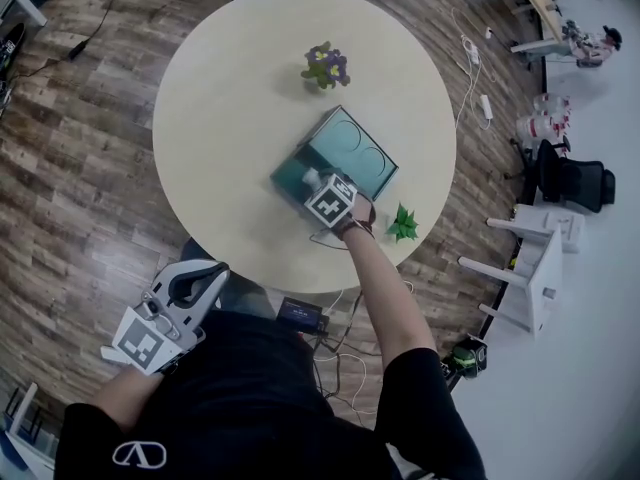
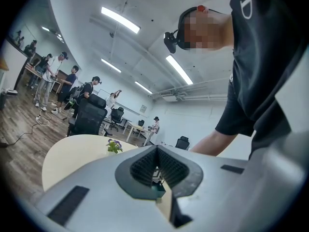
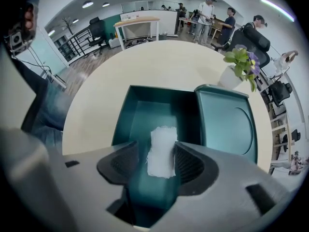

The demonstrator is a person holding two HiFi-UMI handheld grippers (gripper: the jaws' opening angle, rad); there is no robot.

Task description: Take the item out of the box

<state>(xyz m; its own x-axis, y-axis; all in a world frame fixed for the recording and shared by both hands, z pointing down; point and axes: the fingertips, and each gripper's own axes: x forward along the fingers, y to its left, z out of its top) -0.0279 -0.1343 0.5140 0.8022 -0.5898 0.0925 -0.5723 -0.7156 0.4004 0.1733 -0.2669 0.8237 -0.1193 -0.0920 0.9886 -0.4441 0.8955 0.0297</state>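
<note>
The right claw (image 3: 161,161) points down into the open box with its jaws about half apart. A small white rectangular piece of cloth with frayed edges (image 3: 161,151) lies between the pads, straight ahead of the tips. The right pad sits at the cloth's edge, while a strip of teal floor shows on the left side, so I judge nothing is gripped yet. The cloth's long axis runs along the gap between the jaws, so they would close across its narrow width. It lies flat, thin and limp on the floor of the deep teal plastic box (image 3: 126,115), whose lid (image 3: 227,124) stands open just beyond the claw's right side, on the round cream bench (image 3: 145,66). The left claw (image 2: 157,158) is closed and empty, well apart, so the right hand is far nearer.
</note>
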